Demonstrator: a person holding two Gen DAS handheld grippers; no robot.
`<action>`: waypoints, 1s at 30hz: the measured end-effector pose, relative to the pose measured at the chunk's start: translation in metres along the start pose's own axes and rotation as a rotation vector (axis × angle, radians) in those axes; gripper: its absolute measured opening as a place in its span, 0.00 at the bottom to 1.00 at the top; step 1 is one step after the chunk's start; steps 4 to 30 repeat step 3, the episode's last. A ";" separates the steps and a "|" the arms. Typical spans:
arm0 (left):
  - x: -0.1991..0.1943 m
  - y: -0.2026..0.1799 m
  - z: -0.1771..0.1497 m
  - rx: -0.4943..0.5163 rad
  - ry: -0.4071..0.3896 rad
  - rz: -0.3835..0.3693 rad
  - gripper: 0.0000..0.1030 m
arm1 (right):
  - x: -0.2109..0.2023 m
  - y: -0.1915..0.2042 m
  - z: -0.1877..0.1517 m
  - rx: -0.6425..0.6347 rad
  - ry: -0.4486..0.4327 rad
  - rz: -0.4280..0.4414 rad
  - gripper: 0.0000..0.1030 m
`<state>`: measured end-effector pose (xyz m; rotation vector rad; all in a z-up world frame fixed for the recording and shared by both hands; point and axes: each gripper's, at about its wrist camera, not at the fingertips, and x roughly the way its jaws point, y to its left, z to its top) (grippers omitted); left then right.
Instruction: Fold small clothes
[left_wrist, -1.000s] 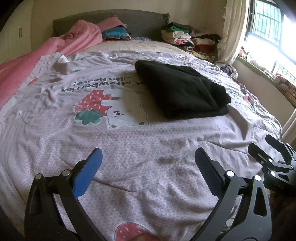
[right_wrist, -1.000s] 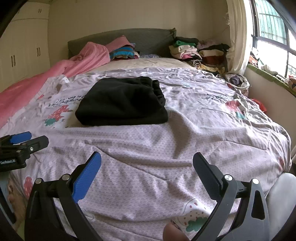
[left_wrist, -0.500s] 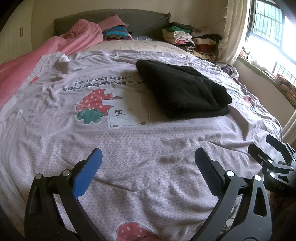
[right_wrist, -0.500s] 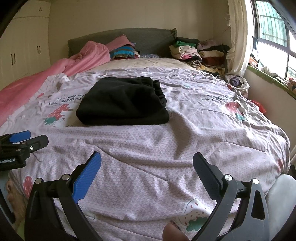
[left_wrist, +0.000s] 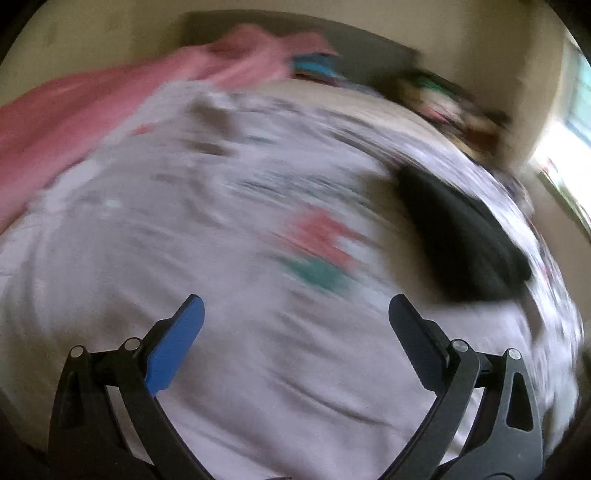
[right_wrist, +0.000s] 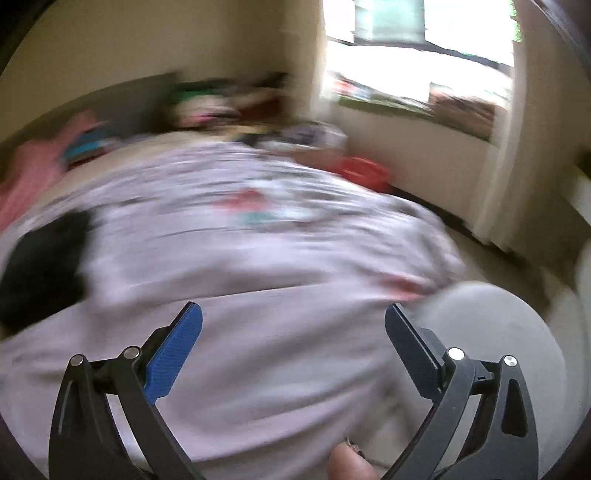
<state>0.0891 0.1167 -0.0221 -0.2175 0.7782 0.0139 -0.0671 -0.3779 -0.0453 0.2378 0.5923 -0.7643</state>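
Both views are blurred by motion. A folded black garment lies on the lilac bedspread, at the right of the left wrist view and at the far left of the right wrist view. My left gripper is open and empty above the bedspread, to the left of the garment. My right gripper is open and empty over the bed's near right part, well right of the garment.
A pink blanket lies along the bed's left side. A pile of clothes sits by the headboard. A red item lies on the floor beside the bed, under the window. A pale round object is close at right.
Both grippers have swung fast: the left view turned left, the right view turned right toward the window. The black garment slid to each view's edge. Both grippers stay open.
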 end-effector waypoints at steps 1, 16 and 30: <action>0.004 0.034 0.017 -0.041 -0.002 0.050 0.91 | 0.014 -0.027 0.004 0.037 0.023 -0.076 0.96; 0.008 0.087 0.039 -0.095 -0.011 0.175 0.91 | 0.050 -0.089 0.008 0.101 0.098 -0.205 0.96; 0.008 0.087 0.039 -0.095 -0.011 0.175 0.91 | 0.050 -0.089 0.008 0.101 0.098 -0.205 0.96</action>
